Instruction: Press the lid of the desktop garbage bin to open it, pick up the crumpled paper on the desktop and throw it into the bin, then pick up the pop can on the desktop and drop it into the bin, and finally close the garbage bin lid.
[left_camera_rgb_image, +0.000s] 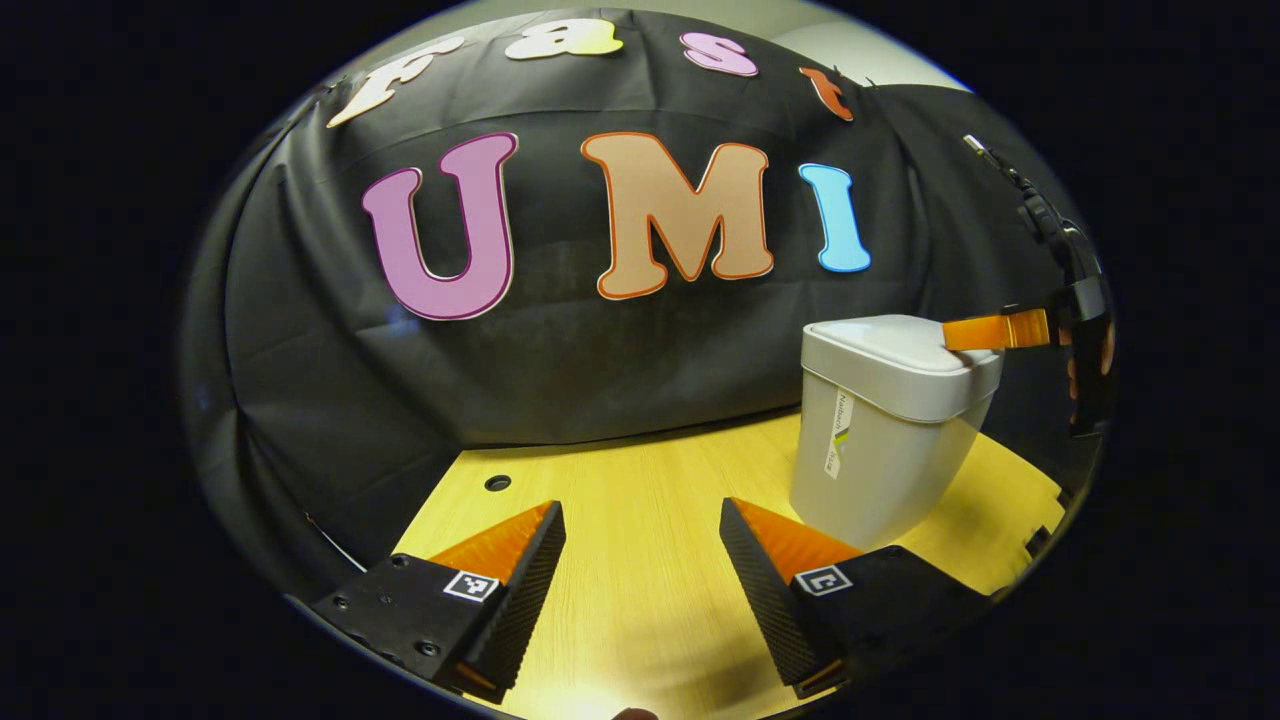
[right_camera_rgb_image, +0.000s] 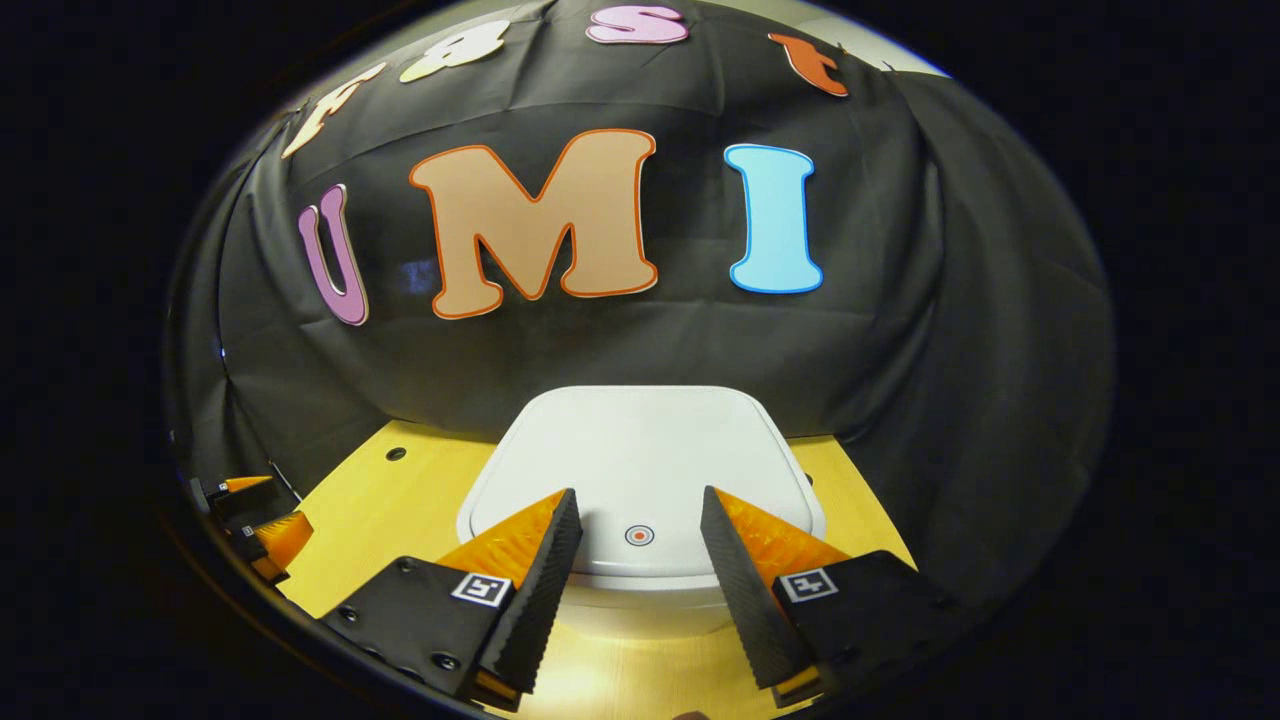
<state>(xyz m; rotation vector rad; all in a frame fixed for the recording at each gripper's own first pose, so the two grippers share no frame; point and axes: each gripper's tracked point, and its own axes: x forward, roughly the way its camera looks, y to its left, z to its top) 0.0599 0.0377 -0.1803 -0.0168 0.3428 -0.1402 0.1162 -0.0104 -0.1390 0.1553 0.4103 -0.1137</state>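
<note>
I am holding my right gripper (right_camera_rgb_image: 640, 505) wide open, gripping nothing, over the closed lid (right_camera_rgb_image: 640, 450) of the one bin (left_camera_rgb_image: 880, 440) on the desk (left_camera_rgb_image: 640, 560). If I push off the one round button (right_camera_rgb_image: 639, 535), the lid may stay shut or the bin may tip. My left gripper (left_camera_rgb_image: 640, 520) is waiting open and empty beside the bin.

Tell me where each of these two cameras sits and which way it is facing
Left gripper view: rides the left claw, low over the table, facing the booth wall; bin at right.
Right gripper view: rides the right claw, above the bin lid, looking forward and down.
Shared: bin, table, and each view shows the other claw.
</note>
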